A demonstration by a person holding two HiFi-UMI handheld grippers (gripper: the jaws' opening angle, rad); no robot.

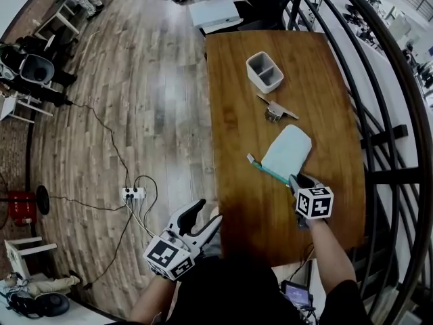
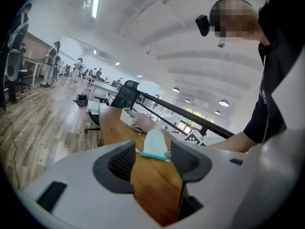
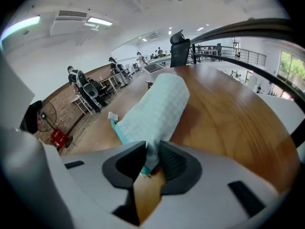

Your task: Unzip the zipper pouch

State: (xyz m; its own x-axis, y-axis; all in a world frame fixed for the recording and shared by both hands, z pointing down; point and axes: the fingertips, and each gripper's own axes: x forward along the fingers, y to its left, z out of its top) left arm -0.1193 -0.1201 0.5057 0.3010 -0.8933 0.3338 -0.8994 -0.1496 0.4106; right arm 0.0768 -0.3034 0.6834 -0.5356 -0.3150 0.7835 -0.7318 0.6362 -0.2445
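Lying beyond the pouch [image 1: 287, 153]: scissors [image 1: 276, 109], white caddy [image 1: 264, 72].

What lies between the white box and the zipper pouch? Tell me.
A small metal tool, likely scissors, lies between the white box and the zipper pouch, touching neither. The head view shows it.

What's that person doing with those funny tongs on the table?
A person holds a pair of tongs in each hand. The right tongs are pinching one corner of a light blue-green zipper pouch, which lies flat on the wooden table. The left tongs are open and empty, held off the table near the person's body. The pouch does not look unzipped yet.
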